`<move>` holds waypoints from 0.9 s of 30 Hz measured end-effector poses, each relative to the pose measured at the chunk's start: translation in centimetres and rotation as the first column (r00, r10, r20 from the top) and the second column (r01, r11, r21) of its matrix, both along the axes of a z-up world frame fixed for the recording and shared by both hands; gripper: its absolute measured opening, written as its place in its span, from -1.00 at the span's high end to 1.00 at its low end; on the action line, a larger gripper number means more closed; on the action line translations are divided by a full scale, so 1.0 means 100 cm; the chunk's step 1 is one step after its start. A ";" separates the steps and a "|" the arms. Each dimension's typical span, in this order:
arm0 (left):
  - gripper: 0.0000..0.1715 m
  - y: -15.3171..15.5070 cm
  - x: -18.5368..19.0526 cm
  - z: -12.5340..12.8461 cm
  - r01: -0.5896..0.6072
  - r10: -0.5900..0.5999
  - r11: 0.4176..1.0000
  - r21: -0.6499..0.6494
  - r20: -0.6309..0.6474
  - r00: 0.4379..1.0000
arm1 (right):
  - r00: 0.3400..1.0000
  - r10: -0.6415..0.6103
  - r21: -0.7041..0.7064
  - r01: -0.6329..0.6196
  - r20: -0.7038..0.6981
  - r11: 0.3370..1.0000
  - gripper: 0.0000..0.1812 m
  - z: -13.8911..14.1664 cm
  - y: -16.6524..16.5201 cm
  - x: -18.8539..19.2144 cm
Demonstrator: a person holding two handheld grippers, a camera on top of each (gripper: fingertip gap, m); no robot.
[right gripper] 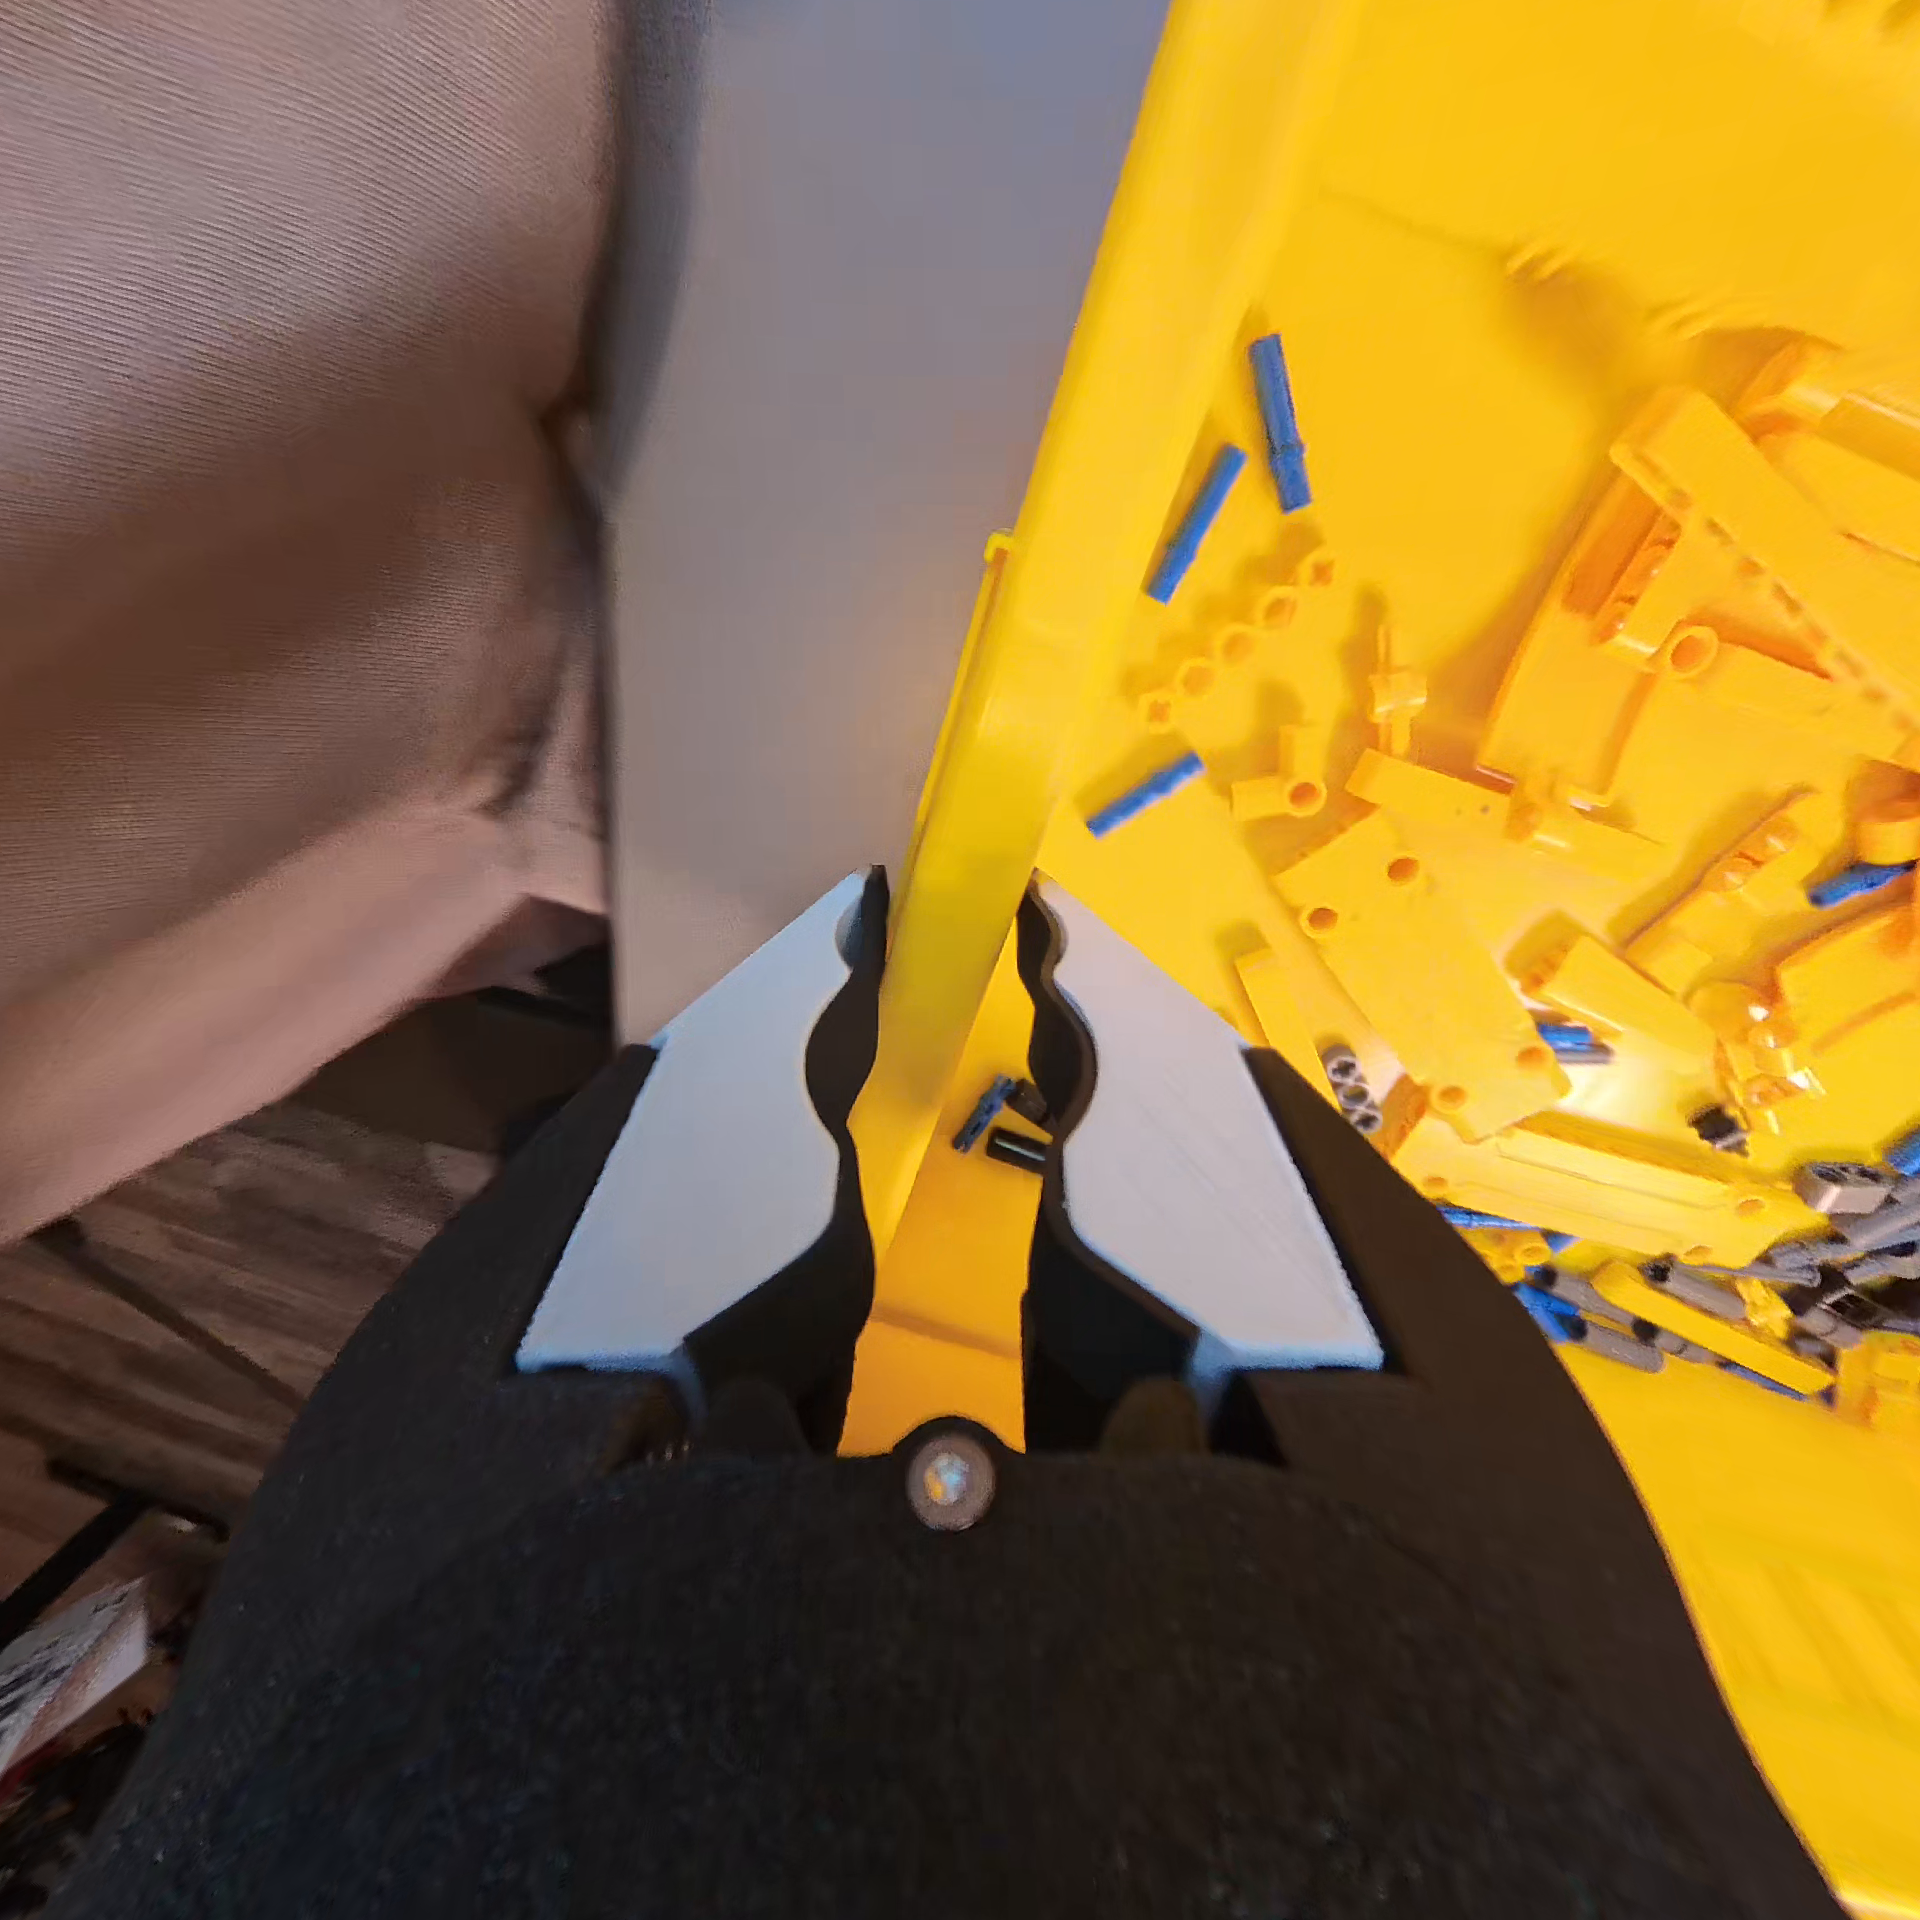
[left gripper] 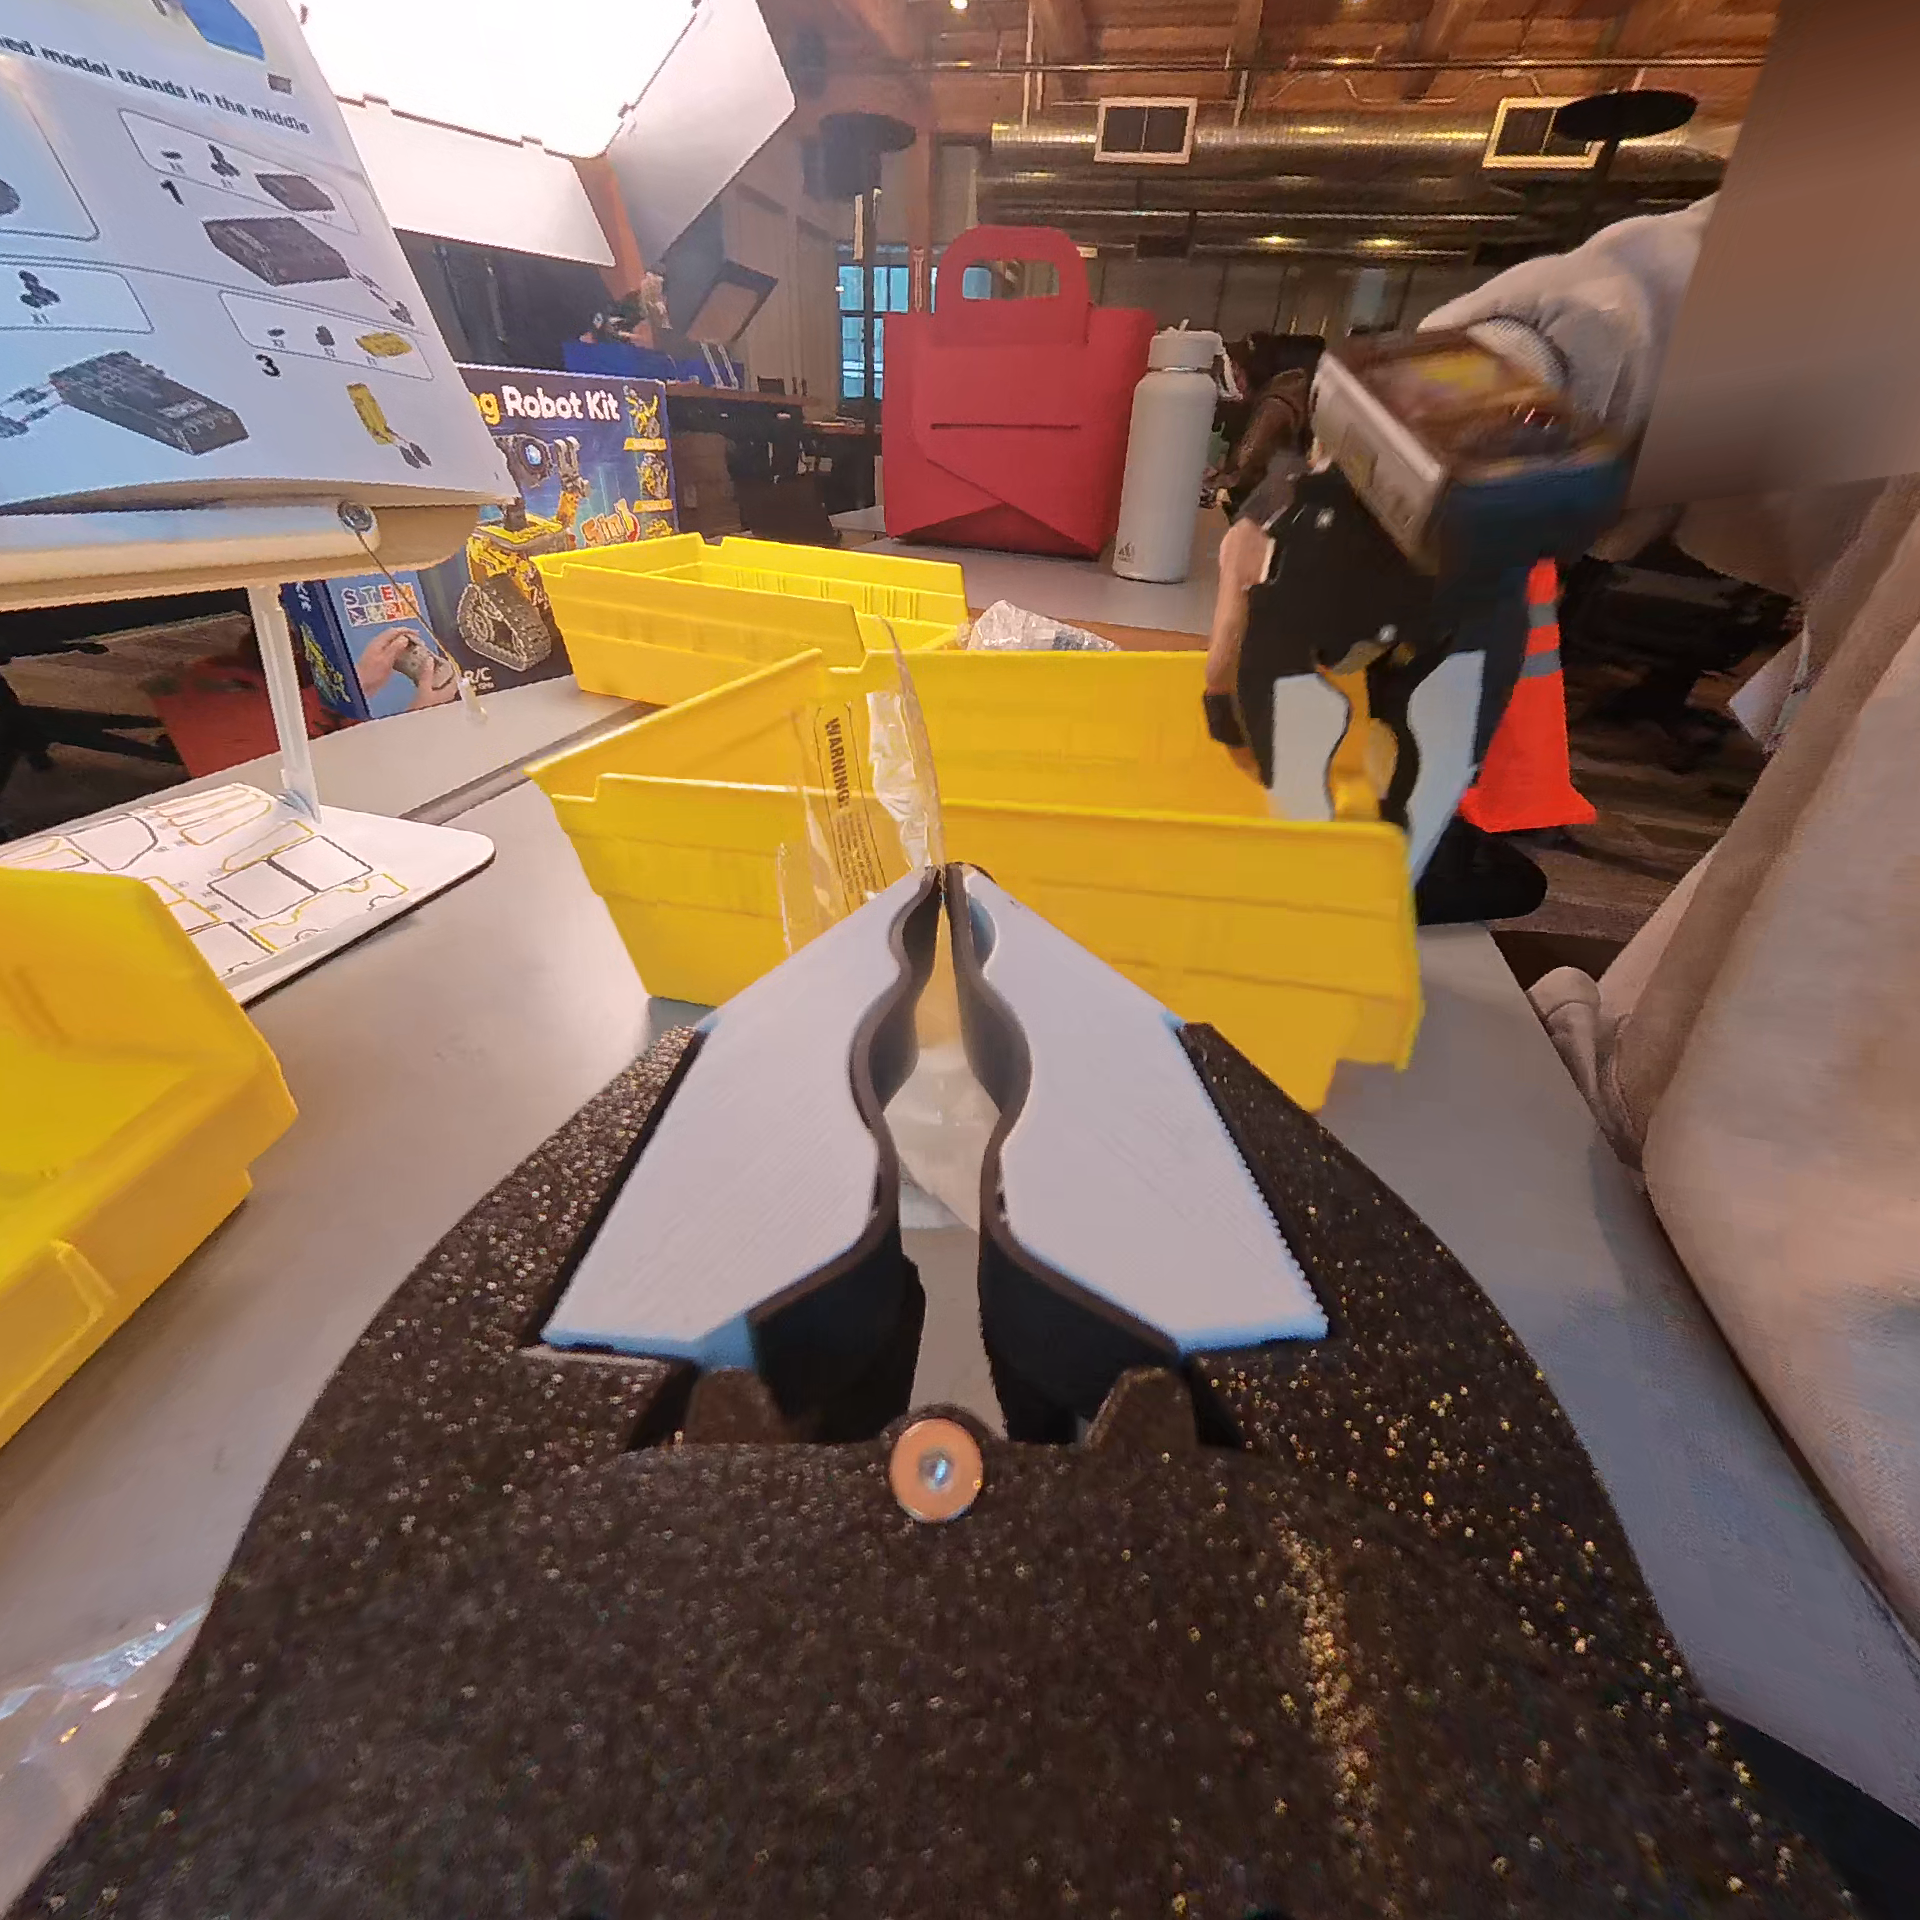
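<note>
At the far left of the left wrist view we see the corner of a yellow bin (left gripper: 114, 1091) on the grey table (left gripper: 468, 1091). Above it a white stand (left gripper: 291, 727) carries a printed instruction sheet (left gripper: 208, 260) that fills the upper left. Behind the stand sits a colourful toy kit box (left gripper: 561, 499).

In the lower middle, our left gripper (left gripper: 945, 883) has its tips pressed together on a clear plastic bag (left gripper: 873, 790), which sticks up thin and crumpled above the tips. Just behind the bag stands a large yellow bin (left gripper: 1143, 852), with another yellow bin (left gripper: 748, 592) farther back. A red bag (left gripper: 1013, 416) and a white bottle (left gripper: 1169, 468) stand in the upper middle.

At the right of that view, our right gripper (left gripper: 1340, 790) reaches down at the large bin's right end, blurred by motion, with an orange cone (left gripper: 1538, 707) behind it. Pale fabric (left gripper: 1766, 1039) fills the right edge.

In the right wrist view, the same fabric lies on the left. In the middle the right gripper (right gripper: 951, 894) straddles the large bin's wall (right gripper: 956, 935), one finger on each side; we cannot tell whether it grips. To the right, the bin holds yellow building pieces (right gripper: 1455, 935) and blue pins (right gripper: 1195, 520).
</note>
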State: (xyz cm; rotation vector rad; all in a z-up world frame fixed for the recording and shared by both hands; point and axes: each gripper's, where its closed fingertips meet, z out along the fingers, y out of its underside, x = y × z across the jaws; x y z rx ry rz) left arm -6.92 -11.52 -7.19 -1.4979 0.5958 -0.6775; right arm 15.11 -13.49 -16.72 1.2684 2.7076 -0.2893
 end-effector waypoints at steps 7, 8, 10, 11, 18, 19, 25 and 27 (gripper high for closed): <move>1.00 -0.002 -0.005 0.008 -0.018 0.017 0.999 0.028 0.016 1.000 | 0.998 -0.062 0.140 0.064 -0.022 0.988 0.78 -0.001 0.054 -0.012; 1.00 -0.002 -0.006 0.009 -0.021 0.020 0.999 0.032 0.017 1.000 | 0.998 -0.047 0.100 0.050 -0.028 0.994 0.78 0.001 0.045 -0.013; 1.00 -0.002 -0.006 0.010 -0.021 0.021 0.999 0.033 0.022 1.000 | 0.998 -0.053 0.065 0.056 -0.044 0.996 0.78 0.004 0.035 -0.019; 1.00 -0.002 -0.006 0.009 -0.018 0.018 0.999 0.029 0.022 1.000 | 0.997 -0.056 0.093 0.060 -0.046 0.994 0.77 0.001 0.040 -0.019; 1.00 -0.003 -0.001 0.008 -0.002 0.001 1.000 0.029 0.010 1.000 | 0.993 -0.088 0.089 0.095 -0.076 0.992 0.71 -0.023 0.051 -0.025; 1.00 -0.003 -0.001 0.008 0.000 0.000 1.000 0.029 0.011 1.000 | 0.989 -0.105 0.024 0.108 -0.103 0.994 0.68 -0.011 0.049 -0.031; 1.00 -0.005 0.000 0.009 0.012 -0.013 1.000 0.029 0.014 1.000 | 0.980 0.019 0.166 0.014 -0.197 0.986 0.61 0.044 0.119 -0.050; 1.00 -0.005 0.002 0.008 0.019 -0.019 0.999 0.027 0.011 1.000 | 0.993 0.092 0.244 -0.070 -0.079 0.967 0.57 0.029 0.134 -0.042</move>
